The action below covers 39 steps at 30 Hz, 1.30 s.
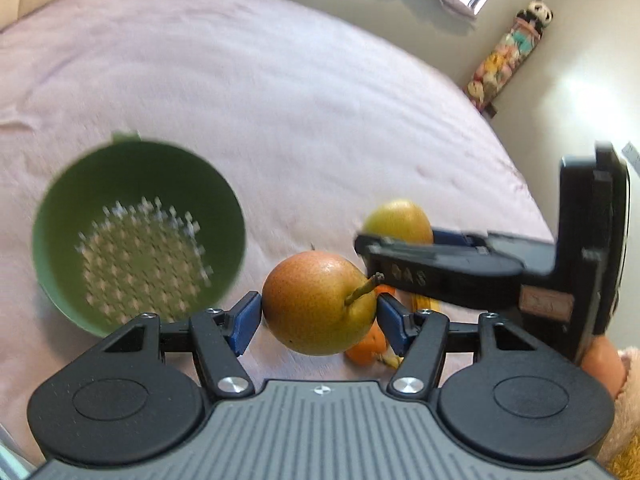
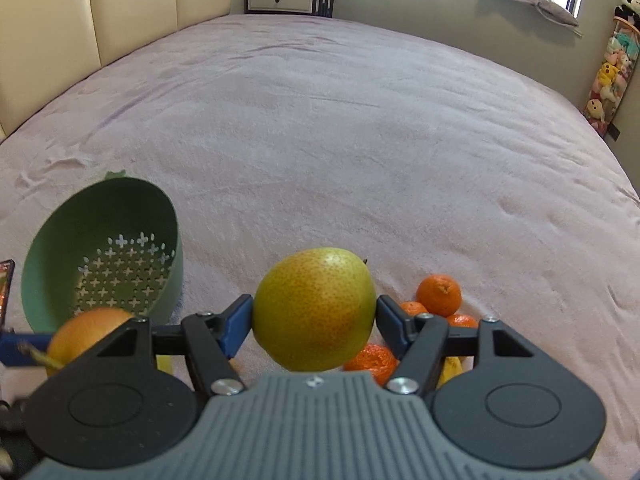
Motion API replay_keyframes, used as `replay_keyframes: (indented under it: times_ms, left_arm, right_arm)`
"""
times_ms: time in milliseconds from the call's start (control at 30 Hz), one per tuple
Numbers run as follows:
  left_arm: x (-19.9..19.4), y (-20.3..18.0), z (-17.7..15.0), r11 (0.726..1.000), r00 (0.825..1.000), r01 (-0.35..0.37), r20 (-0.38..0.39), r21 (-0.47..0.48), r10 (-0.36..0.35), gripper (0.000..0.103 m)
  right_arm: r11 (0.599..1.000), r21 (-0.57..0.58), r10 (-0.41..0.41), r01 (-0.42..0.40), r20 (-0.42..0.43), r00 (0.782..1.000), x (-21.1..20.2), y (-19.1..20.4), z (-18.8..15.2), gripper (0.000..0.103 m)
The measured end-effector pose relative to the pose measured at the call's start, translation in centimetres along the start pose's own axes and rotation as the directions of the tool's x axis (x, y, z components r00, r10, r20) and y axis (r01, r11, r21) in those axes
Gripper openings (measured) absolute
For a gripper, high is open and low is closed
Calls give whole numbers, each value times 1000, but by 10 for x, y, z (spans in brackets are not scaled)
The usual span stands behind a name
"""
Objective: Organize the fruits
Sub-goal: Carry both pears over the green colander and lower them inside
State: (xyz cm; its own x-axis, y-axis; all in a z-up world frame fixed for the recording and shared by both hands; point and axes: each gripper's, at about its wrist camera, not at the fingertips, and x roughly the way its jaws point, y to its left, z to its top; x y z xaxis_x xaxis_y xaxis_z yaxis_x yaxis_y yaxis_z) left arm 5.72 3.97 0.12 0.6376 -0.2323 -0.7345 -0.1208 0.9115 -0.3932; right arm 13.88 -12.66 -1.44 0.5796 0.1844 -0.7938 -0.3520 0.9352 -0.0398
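My left gripper (image 1: pixel 319 312) is shut on a reddish-yellow pear (image 1: pixel 316 300) with its stem pointing right, held above the pink bedspread. My right gripper (image 2: pixel 314 322) is shut on a yellow-green pear (image 2: pixel 314 308). In the left wrist view the right gripper (image 1: pixel 440 268) reaches in from the right with its pear (image 1: pixel 398 222) behind it. The left pear also shows in the right wrist view (image 2: pixel 86 334) at lower left. A green perforated colander (image 1: pixel 136 232) stands empty to the left; it also shows in the right wrist view (image 2: pixel 104 256).
Several tangerines (image 2: pixel 438 294) and a banana (image 2: pixel 450 368) lie on the bedspread (image 2: pixel 360 140) under and right of the grippers. A padded headboard (image 2: pixel 80 20) runs along the left. A plush toy hanger (image 2: pixel 610 76) hangs on the right wall.
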Motion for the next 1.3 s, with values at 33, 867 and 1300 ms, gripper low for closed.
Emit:
replay_keyframes:
  times_ms: [33,867,1300]
  left_arm:
    - [-4,2,3,1000,1000,-6,18,2,6,72]
    - [-11,90,54,960,959,-280,30,-25,281,72]
    - [23,106,58,945,944,-327,-42,-2,327,72]
  right_arm:
    - [1000,-5,2,-2,6,1000,-4,2,1,64]
    - [868,-431,260,-246,-29,965,16,112,31,64]
    - [754,-583,278,-302,-133,951,64,139,28,64]
